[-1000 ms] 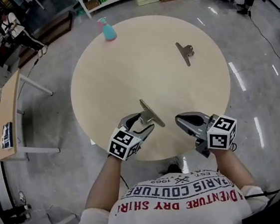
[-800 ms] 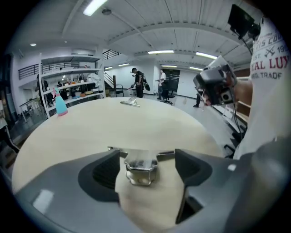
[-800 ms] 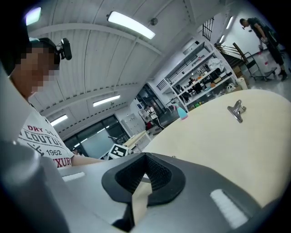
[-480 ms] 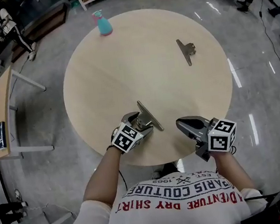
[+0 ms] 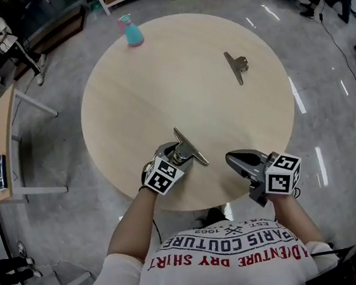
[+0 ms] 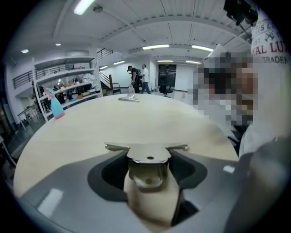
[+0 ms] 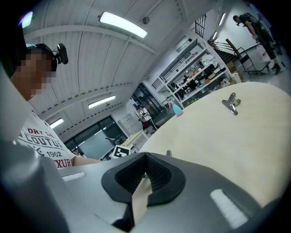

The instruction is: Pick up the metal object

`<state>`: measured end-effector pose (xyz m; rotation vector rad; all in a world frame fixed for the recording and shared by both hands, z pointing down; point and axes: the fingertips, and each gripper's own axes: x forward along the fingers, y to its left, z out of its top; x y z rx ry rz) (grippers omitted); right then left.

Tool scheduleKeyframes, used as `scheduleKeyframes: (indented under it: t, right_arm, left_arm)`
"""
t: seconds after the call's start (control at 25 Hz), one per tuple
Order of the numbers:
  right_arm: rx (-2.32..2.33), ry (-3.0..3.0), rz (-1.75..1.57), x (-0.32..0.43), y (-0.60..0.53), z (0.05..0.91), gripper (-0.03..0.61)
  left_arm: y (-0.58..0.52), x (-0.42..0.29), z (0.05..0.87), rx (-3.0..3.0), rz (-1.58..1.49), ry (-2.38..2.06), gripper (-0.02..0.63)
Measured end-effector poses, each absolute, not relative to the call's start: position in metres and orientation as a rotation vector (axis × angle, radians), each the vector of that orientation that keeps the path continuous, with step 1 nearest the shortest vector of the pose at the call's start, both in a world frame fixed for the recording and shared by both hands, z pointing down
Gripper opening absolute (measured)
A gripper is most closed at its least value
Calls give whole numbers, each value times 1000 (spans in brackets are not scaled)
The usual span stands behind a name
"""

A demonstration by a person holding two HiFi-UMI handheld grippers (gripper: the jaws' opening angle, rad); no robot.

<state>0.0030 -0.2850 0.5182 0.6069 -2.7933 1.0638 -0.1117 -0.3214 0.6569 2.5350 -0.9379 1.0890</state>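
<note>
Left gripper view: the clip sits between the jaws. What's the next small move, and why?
Probably finish closing, then lift. The left gripper has its jaws closing with the clip handle between them. A gap shows beside the handle, so the pads don't seem to press yet. The clip lies on the table.

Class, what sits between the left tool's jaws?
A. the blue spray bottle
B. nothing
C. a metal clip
C: the left gripper view shows the metal clip between the jaws of the left tool, which are closing around it.
</note>
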Motion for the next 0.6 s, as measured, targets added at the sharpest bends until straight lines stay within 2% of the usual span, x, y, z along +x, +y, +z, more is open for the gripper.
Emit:
scheduleKeyframes:
  t: [0.16,0.4,0.6]
  right_arm:
    - [645,-2808,1010,9,-290,509,0]
    - [715,-2863,895,14,-291,484,0]
    - [711,-2911,763,10,-282,456,0]
  left_arm:
    - [-328,-110,597,2623,898,-1090,275]
    - [-306,-113,433,2854,477,-1266,275]
    - [-288,-128,396,2841,324,-1294,275]
